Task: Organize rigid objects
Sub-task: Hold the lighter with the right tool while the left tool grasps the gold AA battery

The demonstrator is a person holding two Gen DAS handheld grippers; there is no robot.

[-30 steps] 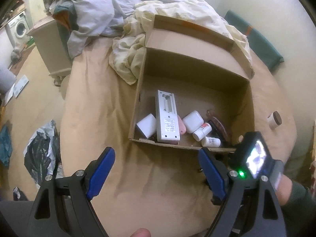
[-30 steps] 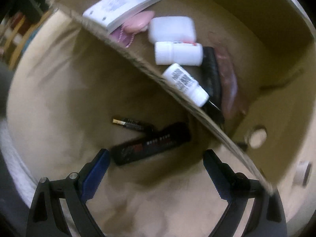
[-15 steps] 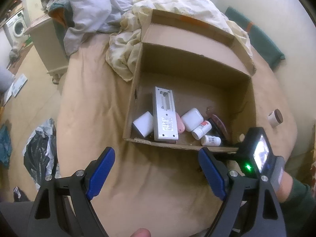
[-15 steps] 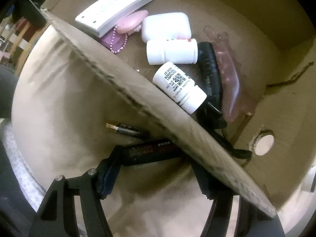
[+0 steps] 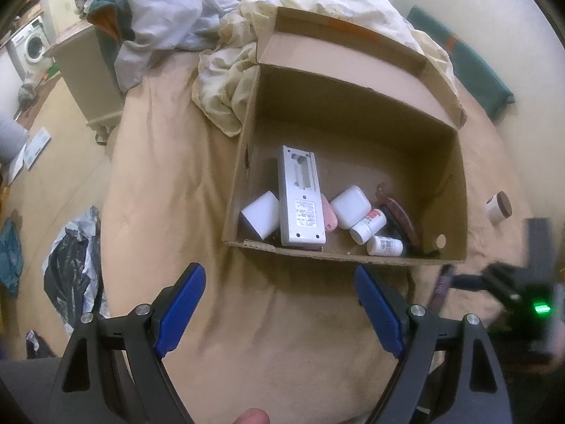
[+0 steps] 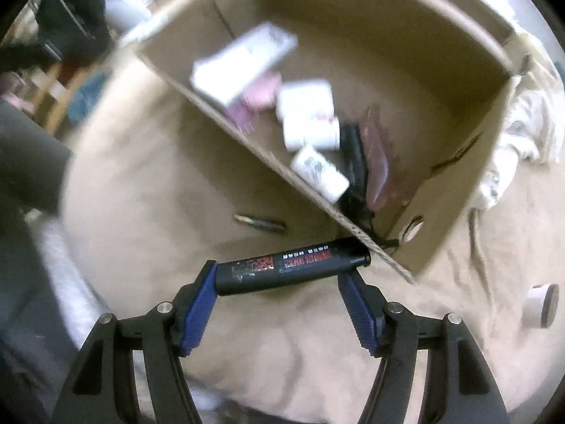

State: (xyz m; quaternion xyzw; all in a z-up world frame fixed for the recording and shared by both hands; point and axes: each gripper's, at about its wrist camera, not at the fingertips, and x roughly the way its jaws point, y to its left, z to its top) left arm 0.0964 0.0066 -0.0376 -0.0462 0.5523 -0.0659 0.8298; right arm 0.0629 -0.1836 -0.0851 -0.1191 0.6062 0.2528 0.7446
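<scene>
While the right gripper (image 6: 279,293) hangs over the tan bed (image 5: 169,176), its blue fingers (image 6: 199,309) pinch a black tube (image 6: 293,268) with red and white print, gripped end to end so the tube lies crosswise between them. The tube sits just above the sheet, close to the near corner of the cardboard box (image 6: 455,190). A slim dark battery (image 6: 259,222) lies on the sheet beside the box's front wall, apart from the tube.

Inside the box, seen from the left wrist camera, a long white remote (image 5: 300,201) lies face down with its battery bay open. A white cube (image 5: 259,215) leans at its left side, and something pink (image 5: 326,213) peeks out at its right. Next come a white rounded case (image 5: 349,205), a white bottle with a red label (image 5: 369,226) and a second small white bottle (image 5: 385,246) near the front wall. A dark, narrow item and a reddish-brown one lie along the right side; what they are I cannot tell.

The left gripper (image 5: 279,304) is held above the bare sheet in front of the box, its fingers (image 5: 180,300) spread wide with nothing between them. A small white jar with a brown lid (image 5: 498,207) stands on the bed to the right of the box, well apart from it. Rumpled bedding (image 5: 226,81) is piled behind the box.
</scene>
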